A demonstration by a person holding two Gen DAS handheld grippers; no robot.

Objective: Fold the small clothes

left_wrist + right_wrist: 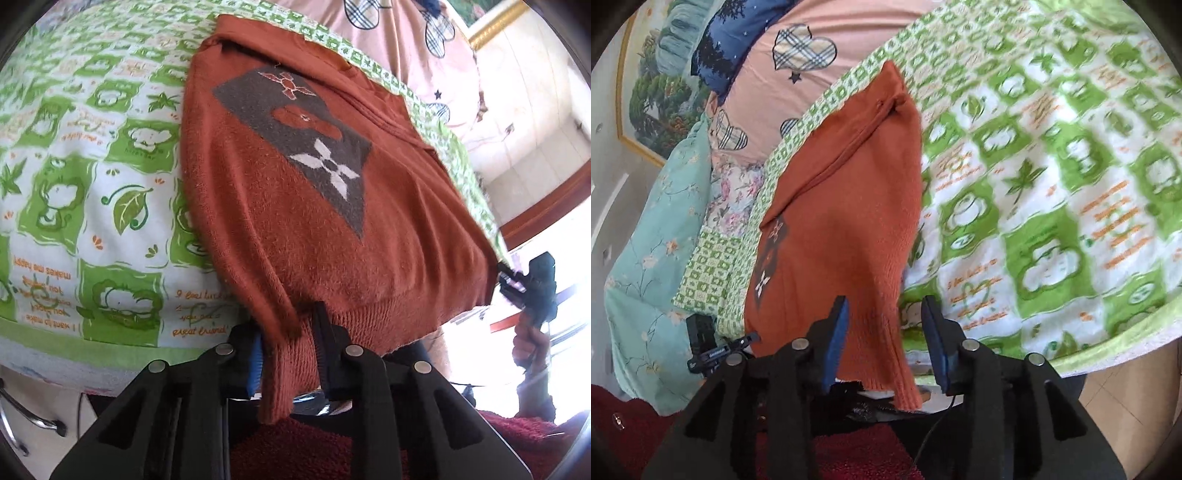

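A small rust-orange knit sweater (303,206) with a grey patch and white flower motif lies on a green-and-white patterned bed cover (92,166). Its ribbed hem and a sleeve cuff hang over the near edge. My left gripper (288,354) is shut on the hem and sleeve cuff. The other gripper (532,284) shows at the sweater's right corner. In the right wrist view the sweater (846,206) runs away from me, its hanging sleeve between the open fingers of my right gripper (886,347). The other gripper (713,347) shows at the left hem corner.
Pink bedding with plaid hearts (820,55) and a teal floral pillow (653,258) lie beyond the cover. A framed landscape picture (650,85) hangs on the wall. A dark red rug (303,450) lies below the bed edge. Chrome chair legs (26,410) stand at lower left.
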